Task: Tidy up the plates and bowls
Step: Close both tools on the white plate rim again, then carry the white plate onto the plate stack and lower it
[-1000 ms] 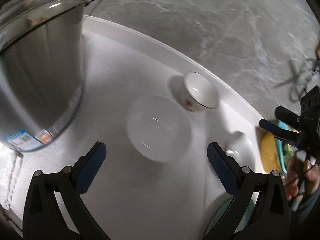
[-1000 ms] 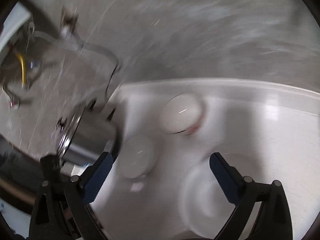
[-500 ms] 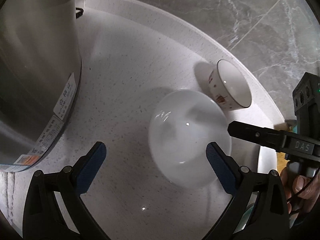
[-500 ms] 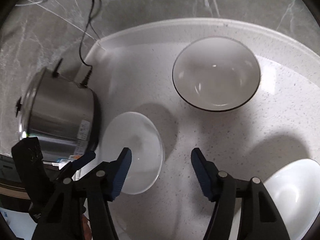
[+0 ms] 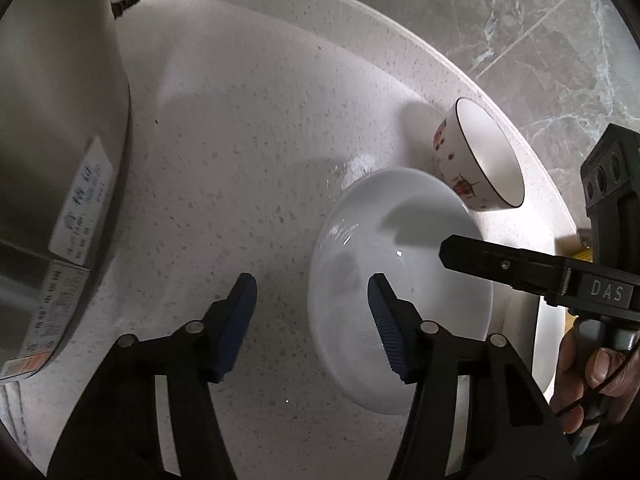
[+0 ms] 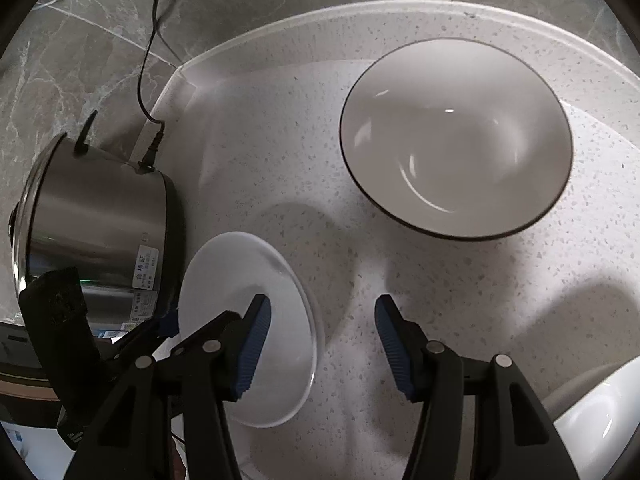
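Note:
A white plate [image 5: 404,276] lies on the speckled white counter [image 5: 248,140]. My left gripper [image 5: 312,312] is open, its two fingers straddling the plate's left rim. A floral-patterned bowl [image 5: 476,152] stands just behind the plate. In the right wrist view my right gripper [image 6: 322,336] is open, straddling the right rim of the same plate [image 6: 240,284]. A larger dark-rimmed bowl [image 6: 456,136] stands beyond it. The right gripper also shows in the left wrist view [image 5: 540,272], reaching over the plate.
A steel electric cooker [image 5: 52,132] stands close on the left, also visible in the right wrist view [image 6: 96,224] with its cord. Another white dish [image 6: 600,412] sits at the lower right. The counter's raised back edge [image 6: 400,12] meets a grey marble wall.
Both grippers have narrowed their openings and moved closer to the white plate. The left view has closed in on the plate; the right gripper reaches farther over it.

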`<move>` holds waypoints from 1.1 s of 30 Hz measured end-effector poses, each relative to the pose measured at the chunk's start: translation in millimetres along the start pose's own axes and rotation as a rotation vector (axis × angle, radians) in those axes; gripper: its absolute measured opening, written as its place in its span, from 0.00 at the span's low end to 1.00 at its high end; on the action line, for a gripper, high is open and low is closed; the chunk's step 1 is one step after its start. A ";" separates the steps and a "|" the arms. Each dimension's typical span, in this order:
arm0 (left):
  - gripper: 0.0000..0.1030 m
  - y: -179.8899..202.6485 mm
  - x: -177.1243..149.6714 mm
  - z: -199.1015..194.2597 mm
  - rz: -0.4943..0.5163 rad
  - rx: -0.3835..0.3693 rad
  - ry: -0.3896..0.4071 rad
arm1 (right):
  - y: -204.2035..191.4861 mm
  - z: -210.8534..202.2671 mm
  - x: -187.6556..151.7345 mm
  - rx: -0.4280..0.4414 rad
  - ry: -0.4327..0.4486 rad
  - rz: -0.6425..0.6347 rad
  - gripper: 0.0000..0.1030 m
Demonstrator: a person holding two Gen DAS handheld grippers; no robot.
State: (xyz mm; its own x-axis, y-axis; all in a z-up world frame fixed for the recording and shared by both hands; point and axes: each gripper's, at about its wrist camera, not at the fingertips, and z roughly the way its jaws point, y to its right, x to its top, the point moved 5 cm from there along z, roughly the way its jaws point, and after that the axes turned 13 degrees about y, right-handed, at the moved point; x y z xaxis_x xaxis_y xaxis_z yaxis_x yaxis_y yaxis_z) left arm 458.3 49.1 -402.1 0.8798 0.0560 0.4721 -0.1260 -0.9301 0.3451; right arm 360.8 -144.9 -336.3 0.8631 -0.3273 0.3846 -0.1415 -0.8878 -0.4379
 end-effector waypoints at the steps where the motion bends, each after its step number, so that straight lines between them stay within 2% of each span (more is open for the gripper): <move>1: 0.52 1.1 0.1 2.6 -0.001 -0.003 -0.003 | 0.2 1.9 -0.9 -0.004 -0.008 -0.001 0.57; 2: 0.42 1.4 -1.2 3.4 -0.003 -0.012 -0.009 | 0.3 3.5 -1.4 -0.005 -0.014 -0.002 0.56; 3: 0.37 2.3 -0.9 4.9 -0.006 -0.015 -0.013 | -0.9 6.1 -1.5 -0.004 -0.019 -0.008 0.49; 4: 0.30 3.1 -1.0 7.4 -0.006 -0.015 -0.017 | -2.1 8.7 -2.5 -0.010 -0.028 -0.023 0.38; 5: 0.25 3.7 -1.3 9.8 -0.004 -0.016 -0.021 | -2.3 10.6 -3.6 -0.016 -0.036 -0.030 0.33; 7: 0.20 6.0 -0.5 14.8 -0.006 -0.021 -0.023 | -4.0 13.9 -5.5 -0.019 -0.048 -0.041 0.17; 9: 0.15 6.9 -1.0 14.5 -0.007 -0.027 -0.020 | -6.2 15.1 -7.7 -0.020 -0.050 -0.056 0.11; 10: 0.09 8.0 -1.1 13.8 -0.009 -0.034 -0.015 | -6.7 15.2 -8.1 -0.021 -0.049 -0.058 0.10; 16: 0.09 10.7 2.1 15.6 -0.002 -0.022 -0.013 | -7.4 13.0 -10.2 -0.026 -0.037 -0.063 0.08; 24: 0.09 21.2 3.2 -11.1 0.011 -0.031 0.013 | -16.6 -0.5 -8.2 -0.024 -0.002 -0.073 0.08; 33: 0.09 76.5 -0.4 -34.7 0.080 -0.095 0.017 | -2.6 -57.5 -7.6 -0.028 0.079 -0.042 0.08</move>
State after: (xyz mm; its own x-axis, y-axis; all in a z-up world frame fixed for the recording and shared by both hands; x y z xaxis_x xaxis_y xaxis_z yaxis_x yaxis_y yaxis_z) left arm 432.4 -9.5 -347.7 0.8573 -0.0105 0.5148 -0.2393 -0.8934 0.3803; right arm 326.7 -158.7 -291.4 0.8280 -0.3132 0.4651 -0.1209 -0.9096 -0.3975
